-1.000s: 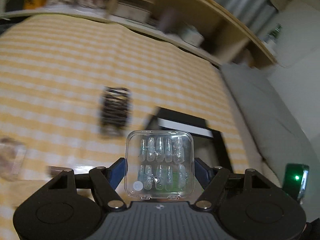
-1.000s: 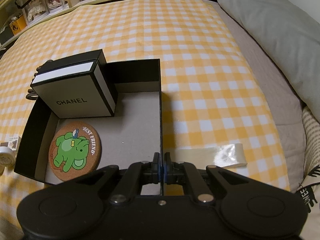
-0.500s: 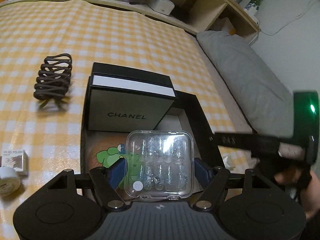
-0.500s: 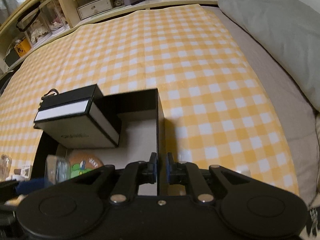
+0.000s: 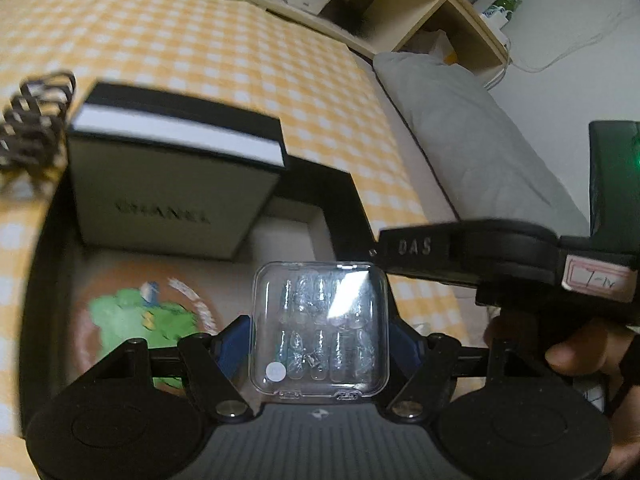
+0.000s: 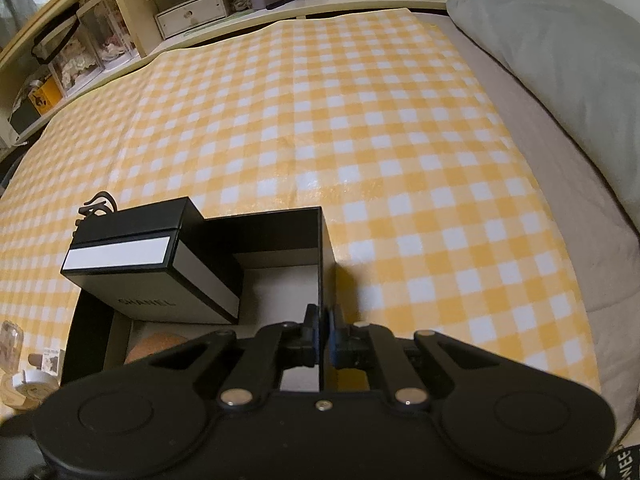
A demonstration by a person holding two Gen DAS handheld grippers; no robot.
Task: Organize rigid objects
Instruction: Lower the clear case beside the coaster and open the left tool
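My left gripper (image 5: 320,336) is shut on a clear plastic case of press-on nails (image 5: 320,328) and holds it above the open black box (image 5: 344,200), near its front right. Inside the box stand a white-and-black Chanel box (image 5: 168,184) and a round cork coaster with a green figure (image 5: 148,320). My right gripper (image 6: 323,332) is shut on the black box's right wall (image 6: 320,248); it also shows in the left wrist view (image 5: 472,252). The Chanel box (image 6: 148,272) and a bit of the coaster (image 6: 152,348) show in the right wrist view.
A dark claw hair clip (image 5: 36,120) lies left of the box on the yellow checked cloth (image 6: 360,140). Small jars and a little carton (image 6: 36,368) sit at the left. A grey pillow (image 6: 560,52) lies right. Shelves (image 6: 180,8) run along the back.
My left gripper with the nail case has moved forward and lower over the box. The right gripper has stayed clamped on the box wall, its view tilting slightly up.
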